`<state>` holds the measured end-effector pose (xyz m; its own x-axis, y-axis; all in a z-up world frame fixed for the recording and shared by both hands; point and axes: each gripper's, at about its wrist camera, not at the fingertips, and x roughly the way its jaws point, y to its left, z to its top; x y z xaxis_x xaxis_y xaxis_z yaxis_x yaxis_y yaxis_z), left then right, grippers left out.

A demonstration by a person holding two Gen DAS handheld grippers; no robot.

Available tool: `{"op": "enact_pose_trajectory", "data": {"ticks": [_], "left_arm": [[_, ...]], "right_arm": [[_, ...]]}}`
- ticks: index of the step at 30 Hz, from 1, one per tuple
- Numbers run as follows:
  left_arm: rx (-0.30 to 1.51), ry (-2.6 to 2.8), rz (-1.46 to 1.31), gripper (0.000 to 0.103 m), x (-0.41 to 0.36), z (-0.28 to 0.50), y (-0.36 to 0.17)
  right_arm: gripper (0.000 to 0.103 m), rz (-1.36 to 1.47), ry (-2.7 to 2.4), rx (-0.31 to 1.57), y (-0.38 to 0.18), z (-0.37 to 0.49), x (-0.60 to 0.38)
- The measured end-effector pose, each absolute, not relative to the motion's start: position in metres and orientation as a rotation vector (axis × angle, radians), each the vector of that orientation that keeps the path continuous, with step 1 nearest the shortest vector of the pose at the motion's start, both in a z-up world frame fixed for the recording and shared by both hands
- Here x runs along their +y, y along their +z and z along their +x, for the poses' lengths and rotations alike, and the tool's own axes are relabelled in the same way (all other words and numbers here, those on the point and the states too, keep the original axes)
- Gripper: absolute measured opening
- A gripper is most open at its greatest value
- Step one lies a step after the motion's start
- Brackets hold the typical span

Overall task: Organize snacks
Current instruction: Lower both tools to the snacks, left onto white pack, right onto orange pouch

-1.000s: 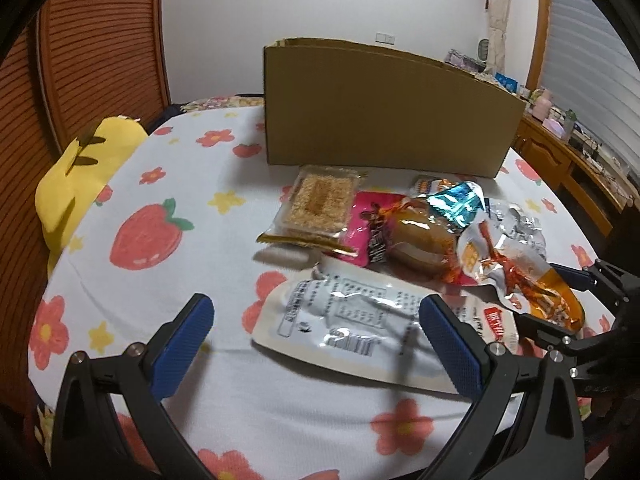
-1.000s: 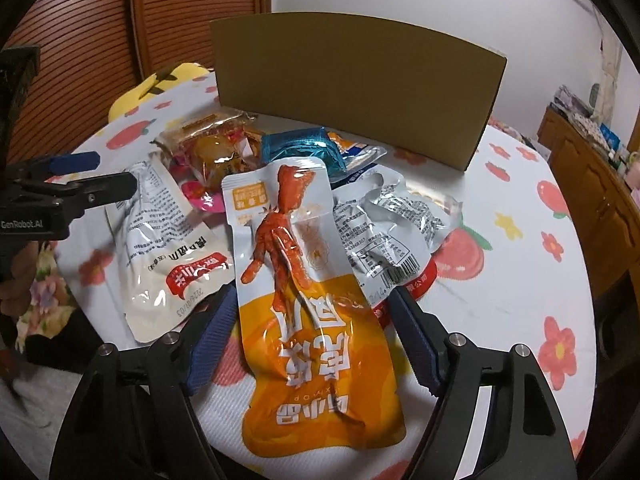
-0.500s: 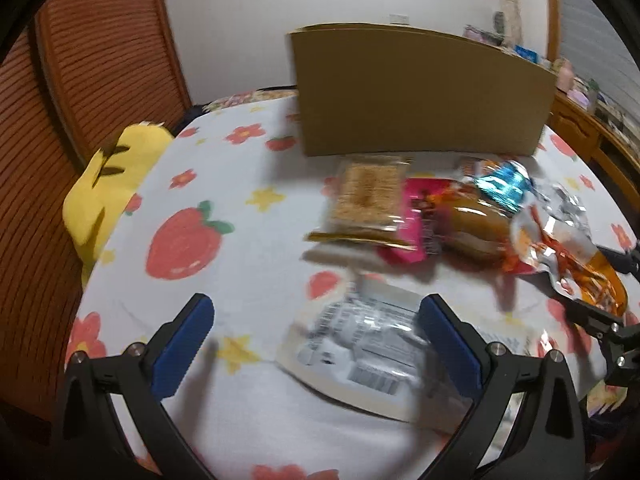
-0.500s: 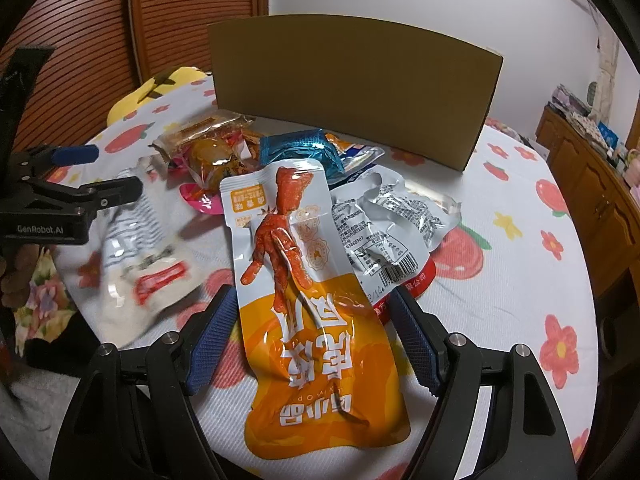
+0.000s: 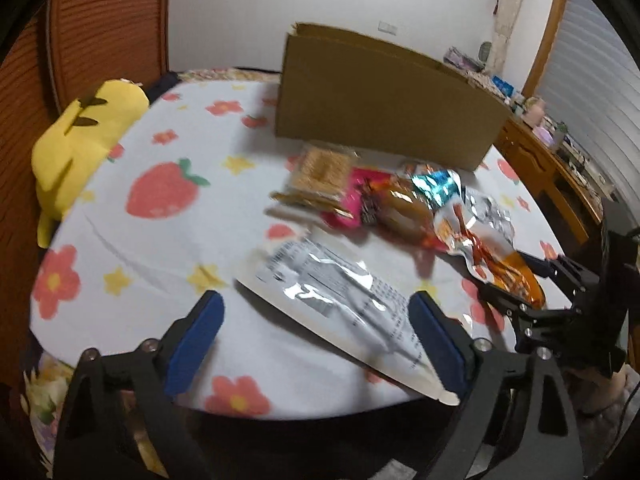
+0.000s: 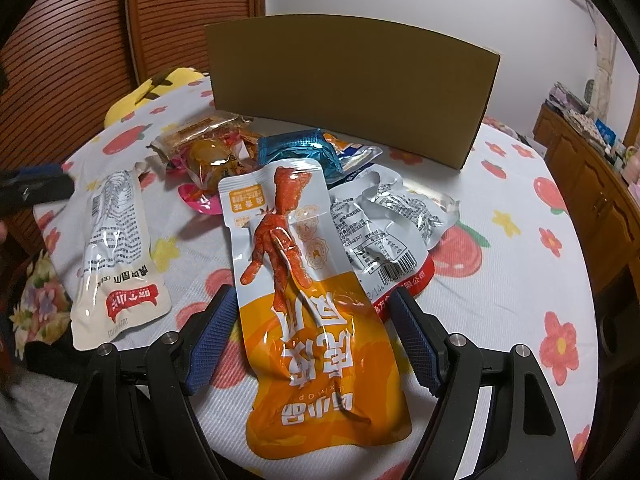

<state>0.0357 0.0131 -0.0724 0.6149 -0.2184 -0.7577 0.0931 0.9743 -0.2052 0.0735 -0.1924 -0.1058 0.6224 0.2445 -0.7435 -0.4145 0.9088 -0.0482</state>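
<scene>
Right claw (image 6: 310,338) spread wide, blue pads either side of the orange chicken-foot pouch (image 6: 308,292), not pinching it; whether the pads touch its edges, cannot tell. Left claw (image 5: 316,340) also spread, nothing between the pads but the near end of the white pouch (image 5: 344,300), which lies flat on the worktop (image 5: 160,248).

Landmark: cardboard box (image 6: 352,84), upright at the far side of the worktop. All snacks lie in front of it.

Right wrist view only: the orange pouch face-on, printed foot at the end toward the box, text upside down, long axis running from the box straight back to the claw. Also the silver pouch (image 6: 384,228) with barcode, just right of the orange one and partly under it, and the white pouch's red label at its near end. Left claw here is only a blurred dark shape at the left edge.

Left wrist view only: yellow plush (image 5: 84,140) at the worktop's far left edge, well left of the box; cracker pack (image 5: 320,176) right in front of the box; the right claw's frame at the right edge, over the orange pouch's end. White pouch here runs diagonally, far end toward the box, near end overhanging the worktop edge. View is motion-blurred.

Blue wrapper (image 6: 300,152) and bun pack (image 6: 212,160) sit between the box and the orange pouch.
</scene>
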Motion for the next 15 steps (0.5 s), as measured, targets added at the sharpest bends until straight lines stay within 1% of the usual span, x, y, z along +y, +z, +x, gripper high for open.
{"op": "enact_pose_trajectory", "data": {"ticks": [2, 3, 6, 11, 12, 13, 15], "left_arm": [[0.916, -0.189, -0.173, 0.087, 0.010, 0.041, -0.076], [0.932, -0.194, -0.196, 0.087, 0.010, 0.044, -0.079], [0.980, -0.199, -0.255, 0.087, 0.009, 0.052, -0.090], [0.964, -0.176, -0.227, 0.087, 0.001, 0.067, -0.091], [0.961, -0.168, -0.217, 0.085, 0.000, 0.071, -0.091], [0.956, -0.163, -0.207, 0.080, -0.002, 0.074, -0.091], [0.947, -0.147, -0.176, 0.074, -0.004, 0.082, -0.091]], "right_arm": [[0.078, -0.227, 0.385, 0.816, -0.105, 0.074, -0.192], [0.076, -0.229, 0.389, 0.816, -0.105, 0.073, -0.192], [0.076, -0.235, 0.391, 0.812, -0.105, 0.072, -0.191], [0.076, -0.234, 0.391, 0.811, -0.105, 0.072, -0.191], [0.076, -0.233, 0.391, 0.812, -0.105, 0.072, -0.191], [0.076, -0.233, 0.391, 0.812, -0.105, 0.071, -0.191], [0.076, -0.235, 0.391, 0.811, -0.105, 0.071, -0.191]]}}
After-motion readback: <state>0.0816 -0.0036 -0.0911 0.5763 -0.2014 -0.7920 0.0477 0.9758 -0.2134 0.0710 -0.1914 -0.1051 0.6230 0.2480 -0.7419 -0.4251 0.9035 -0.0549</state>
